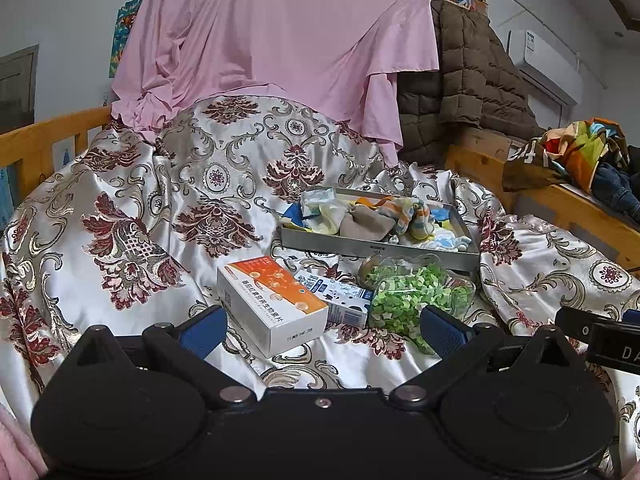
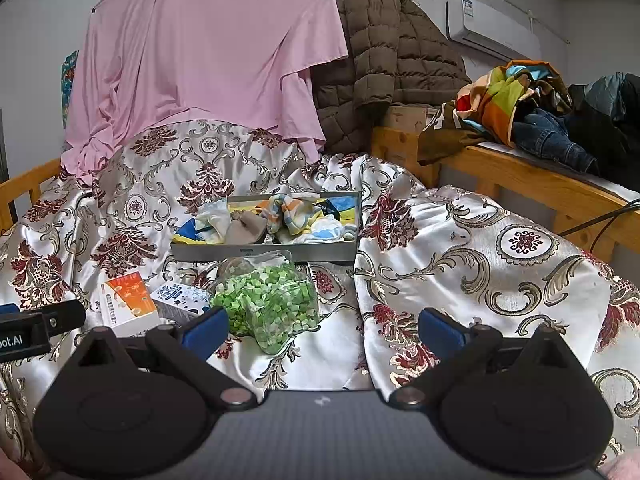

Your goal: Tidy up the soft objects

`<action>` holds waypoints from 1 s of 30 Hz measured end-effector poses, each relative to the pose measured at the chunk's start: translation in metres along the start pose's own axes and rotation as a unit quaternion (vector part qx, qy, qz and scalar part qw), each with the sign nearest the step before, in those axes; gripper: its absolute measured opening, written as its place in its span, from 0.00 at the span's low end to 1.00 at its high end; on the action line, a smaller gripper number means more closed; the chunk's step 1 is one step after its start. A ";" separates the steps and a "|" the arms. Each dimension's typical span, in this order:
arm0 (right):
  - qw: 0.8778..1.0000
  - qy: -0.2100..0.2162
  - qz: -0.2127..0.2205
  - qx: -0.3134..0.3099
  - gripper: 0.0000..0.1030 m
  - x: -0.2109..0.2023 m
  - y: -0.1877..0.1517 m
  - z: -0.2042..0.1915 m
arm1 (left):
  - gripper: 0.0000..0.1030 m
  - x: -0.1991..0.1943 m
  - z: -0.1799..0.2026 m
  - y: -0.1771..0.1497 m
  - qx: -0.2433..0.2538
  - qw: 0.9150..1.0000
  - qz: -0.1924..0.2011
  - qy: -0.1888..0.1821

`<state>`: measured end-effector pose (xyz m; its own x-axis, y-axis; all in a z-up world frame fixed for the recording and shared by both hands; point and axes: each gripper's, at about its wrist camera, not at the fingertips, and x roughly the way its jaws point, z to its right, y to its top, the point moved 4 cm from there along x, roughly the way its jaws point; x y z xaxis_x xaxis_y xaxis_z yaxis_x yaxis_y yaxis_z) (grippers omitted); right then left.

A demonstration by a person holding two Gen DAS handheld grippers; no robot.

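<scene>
A grey metal tray [image 1: 384,251] [image 2: 264,251] rests on the patterned bedspread, holding several small soft things: a beige sock [image 1: 362,222] [image 2: 245,229], a striped orange-and-blue sock [image 1: 412,211] [image 2: 286,209] and pale cloths. My left gripper [image 1: 322,326] is open, hovering near the bed in front of an orange-and-white box [image 1: 272,300] [image 2: 128,298]. My right gripper [image 2: 322,326] is open too, low over the spread, with a clear bag of green bits [image 1: 416,294] [image 2: 270,300] just ahead of its left finger. Neither holds anything.
A small blue-and-white carton [image 1: 340,294] [image 2: 178,298] lies between box and bag. A pink sheet [image 1: 280,40] and brown quilted jacket [image 1: 468,76] hang behind. Wooden bed rails [image 1: 48,136] [image 2: 532,180] flank the bed; clothes [image 2: 532,108] pile on the right rail.
</scene>
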<state>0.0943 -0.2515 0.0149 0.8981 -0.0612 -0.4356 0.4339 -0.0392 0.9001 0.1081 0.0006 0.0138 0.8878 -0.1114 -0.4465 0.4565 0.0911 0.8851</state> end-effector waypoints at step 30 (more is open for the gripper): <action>1.000 0.000 -0.001 0.000 1.00 0.000 0.001 0.000 | 0.99 -0.001 -0.013 -0.001 -0.018 1.000 -0.008 0.020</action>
<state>0.0944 -0.2513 0.0156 0.8972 -0.0615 -0.4373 0.4357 -0.0393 0.8993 0.1075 0.0139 0.0110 0.8821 -0.0730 -0.4654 0.4710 0.1254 0.8732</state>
